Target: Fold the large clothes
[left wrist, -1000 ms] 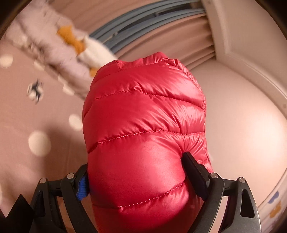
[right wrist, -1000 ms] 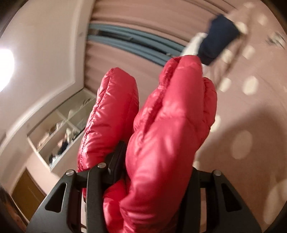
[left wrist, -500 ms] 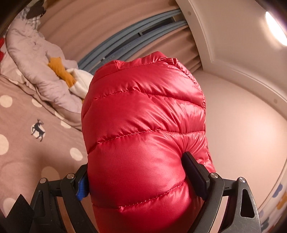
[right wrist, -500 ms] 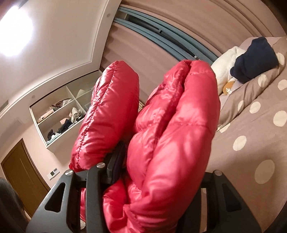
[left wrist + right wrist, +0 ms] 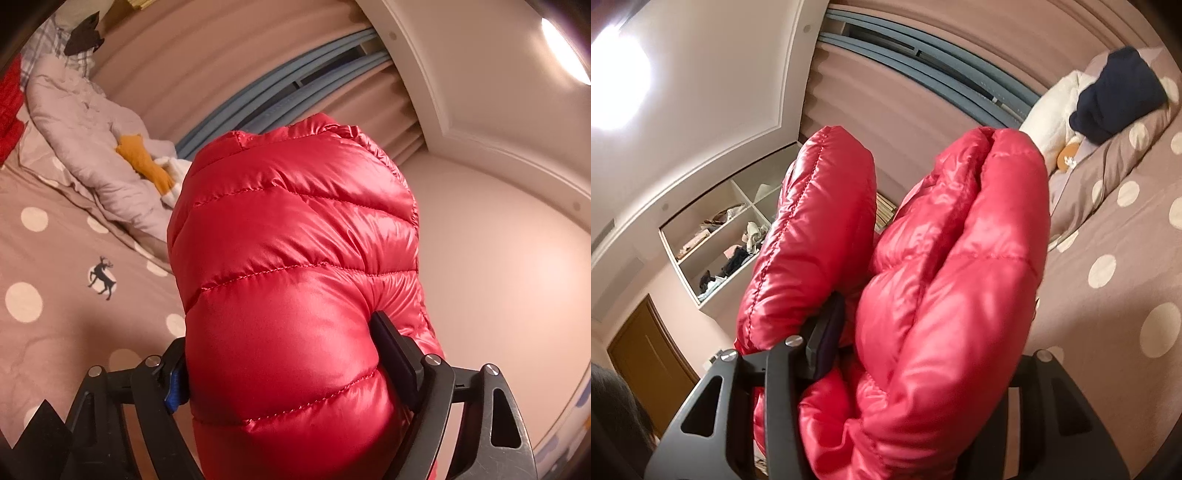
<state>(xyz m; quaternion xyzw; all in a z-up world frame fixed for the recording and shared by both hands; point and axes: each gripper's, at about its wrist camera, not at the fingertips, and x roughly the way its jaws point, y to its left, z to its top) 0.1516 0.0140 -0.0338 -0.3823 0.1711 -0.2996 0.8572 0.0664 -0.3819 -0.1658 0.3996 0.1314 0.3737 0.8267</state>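
Left wrist: polka-dot bedspread (image 5: 55, 258), curtains (image 5: 229, 66).

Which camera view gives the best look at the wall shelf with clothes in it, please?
The right wrist view. There the open wall shelf appears left of the red puffer jacket, its compartments and the items inside visible. The left wrist view does not show the shelf, only the jacket, curtains and bed.

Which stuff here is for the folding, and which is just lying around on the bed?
For the folding:
red puffy jacket
left hand-held gripper
right hand-held gripper

Just lying around:
grey quilt
orange cloth
navy garment
pillow
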